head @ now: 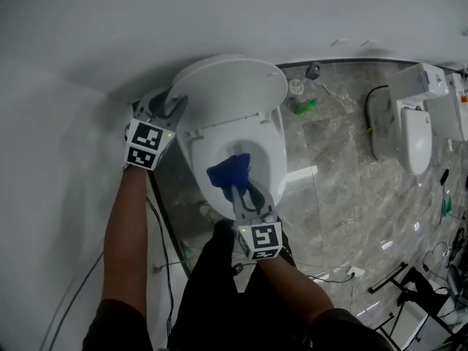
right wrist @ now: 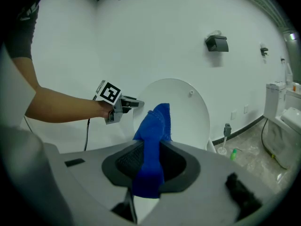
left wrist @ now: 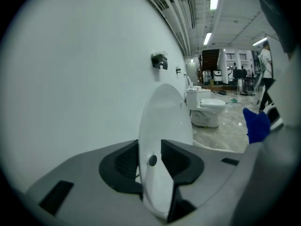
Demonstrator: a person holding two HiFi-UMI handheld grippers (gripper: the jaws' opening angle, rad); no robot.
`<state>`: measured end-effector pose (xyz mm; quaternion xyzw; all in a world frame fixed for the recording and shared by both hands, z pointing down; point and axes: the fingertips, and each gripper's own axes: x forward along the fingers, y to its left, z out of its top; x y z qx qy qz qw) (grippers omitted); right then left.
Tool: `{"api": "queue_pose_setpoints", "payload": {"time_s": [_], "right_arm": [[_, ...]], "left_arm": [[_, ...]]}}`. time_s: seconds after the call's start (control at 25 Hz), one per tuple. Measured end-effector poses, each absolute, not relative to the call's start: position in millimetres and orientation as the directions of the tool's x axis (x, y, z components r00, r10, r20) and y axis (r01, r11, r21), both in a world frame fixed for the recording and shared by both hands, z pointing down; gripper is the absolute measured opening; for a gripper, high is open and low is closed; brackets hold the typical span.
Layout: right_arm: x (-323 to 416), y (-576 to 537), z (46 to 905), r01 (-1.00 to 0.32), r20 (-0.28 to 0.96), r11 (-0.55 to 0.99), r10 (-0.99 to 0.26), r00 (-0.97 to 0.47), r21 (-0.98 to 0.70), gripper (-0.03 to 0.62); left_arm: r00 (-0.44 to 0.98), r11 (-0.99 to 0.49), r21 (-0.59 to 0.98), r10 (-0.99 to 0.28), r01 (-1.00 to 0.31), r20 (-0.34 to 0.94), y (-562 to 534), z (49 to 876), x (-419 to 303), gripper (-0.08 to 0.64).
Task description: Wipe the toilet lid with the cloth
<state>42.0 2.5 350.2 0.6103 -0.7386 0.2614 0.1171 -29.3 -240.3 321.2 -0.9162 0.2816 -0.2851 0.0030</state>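
Observation:
The white toilet lid (head: 230,86) stands raised against the wall, above the open seat (head: 274,148). My left gripper (head: 175,104) reaches in from the left and is shut on the lid's left edge; in the left gripper view the lid (left wrist: 162,126) runs edge-on between the jaws (left wrist: 153,160), with both pads against it. My right gripper (head: 241,189) hangs over the bowl, shut on a blue cloth (head: 228,172). In the right gripper view the cloth (right wrist: 153,140) sticks up out of the jaws (right wrist: 150,161) in front of the lid (right wrist: 188,107), apart from it.
A second toilet (head: 413,123) stands to the right on the grey tiled floor. A toilet brush holder (head: 313,70) and a green bottle (head: 306,107) sit by the wall. Cables (head: 344,275) trail at lower right. A black fixture (right wrist: 217,43) is mounted on the wall.

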Motion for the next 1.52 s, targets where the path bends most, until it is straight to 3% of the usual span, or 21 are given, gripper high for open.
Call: {"api": "queue_pose_setpoints", "payload": {"time_s": [0.12, 0.4, 1.04, 1.2, 1.52], "right_arm": [[48, 15, 347, -0.972, 0.492, 0.09, -0.85, -0.189, -0.217, 0.089], [99, 46, 352, -0.989, 0.5, 0.044, -0.859, -0.109, -0.14, 0.089], [221, 152, 378, -1.0, 0.535, -0.02, -0.845, 0.004, -0.024, 0.089], [238, 178, 396, -0.999, 0.561, -0.043, -0.827, 0.027, -0.014, 0.089], [252, 198, 425, -0.999, 0.594, -0.042, -0.804, 0.033, -0.001, 0.089]], "left_arm": [[0.702, -0.836, -0.135, -0.525, -0.532, 0.481, -228, 315, -31, 0.089], [0.733, -0.845, -0.084, -0.504, -0.528, 0.457, -179, 306, -31, 0.072], [0.706, -0.839, -0.078, -0.499, -0.538, 0.503, -15, 341, -35, 0.097], [0.682, -0.856, -0.139, -0.485, -0.497, 0.547, 24, 366, -36, 0.108], [0.577, -0.85, -0.412, -0.526, -0.328, 0.625, 87, 421, -34, 0.123]]}}
